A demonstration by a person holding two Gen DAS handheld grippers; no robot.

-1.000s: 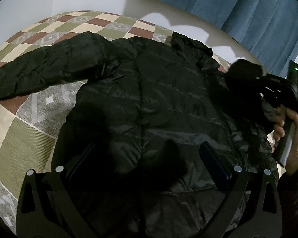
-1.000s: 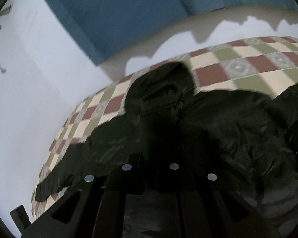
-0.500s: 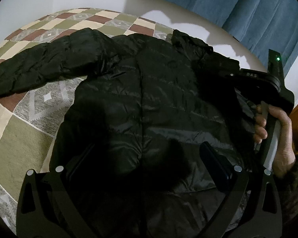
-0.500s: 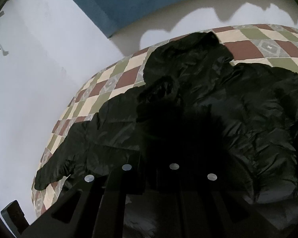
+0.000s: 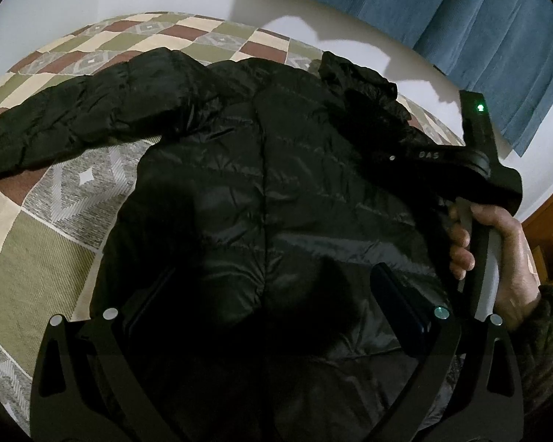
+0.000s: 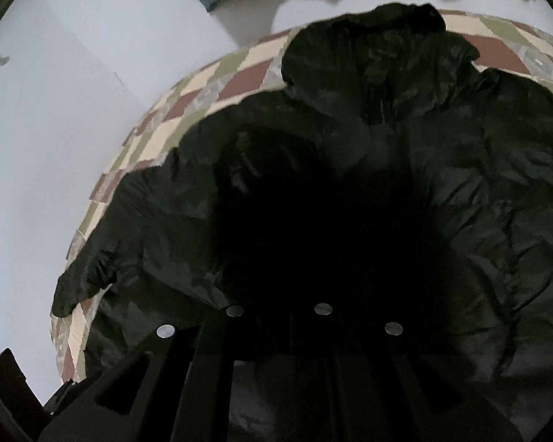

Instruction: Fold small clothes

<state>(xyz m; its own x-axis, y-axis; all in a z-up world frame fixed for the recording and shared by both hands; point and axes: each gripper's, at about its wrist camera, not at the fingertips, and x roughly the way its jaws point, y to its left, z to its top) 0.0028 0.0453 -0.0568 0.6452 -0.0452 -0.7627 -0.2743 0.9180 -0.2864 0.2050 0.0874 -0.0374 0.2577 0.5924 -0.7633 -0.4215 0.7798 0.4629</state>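
- Bedroom-ish setup: white wall, blue curtain (image 5: 461, 11) up top, and a bed covered by a checkered quilt (image 5: 37, 258) in olive, brown and cream.
- The black puffer jacket (image 5: 269, 191) lies flat on the quilt, zipper line running straight away from the left gripper (image 5: 269, 331), collar (image 5: 357, 81) at the far end. So its long axis is pretty much in line with that camera.
- One sleeve (image 5: 73, 118) is stretched out to the left, across the quilt — that's the loose bit I'd guess gets folded in next.
- Left gripper hovers over the hem end, jaws spread wide with nothing between them.
- Right gripper (image 5: 405, 147) is over at the jacket's right shoulder, held by the person's hand (image 5: 497, 250). In its own view the tips (image 6: 313, 294) are lost in black-on-black, so I can't tell whether it's gripping fabric or just sitting against it.
- Left one is clearly closer to the outstretched sleeve; the right is well apart from it, with the whole body of the jacket in between.
- Nothing else on the bed in the way — only a bit of wooden furniture (image 5: 549, 243) off at the right edge.
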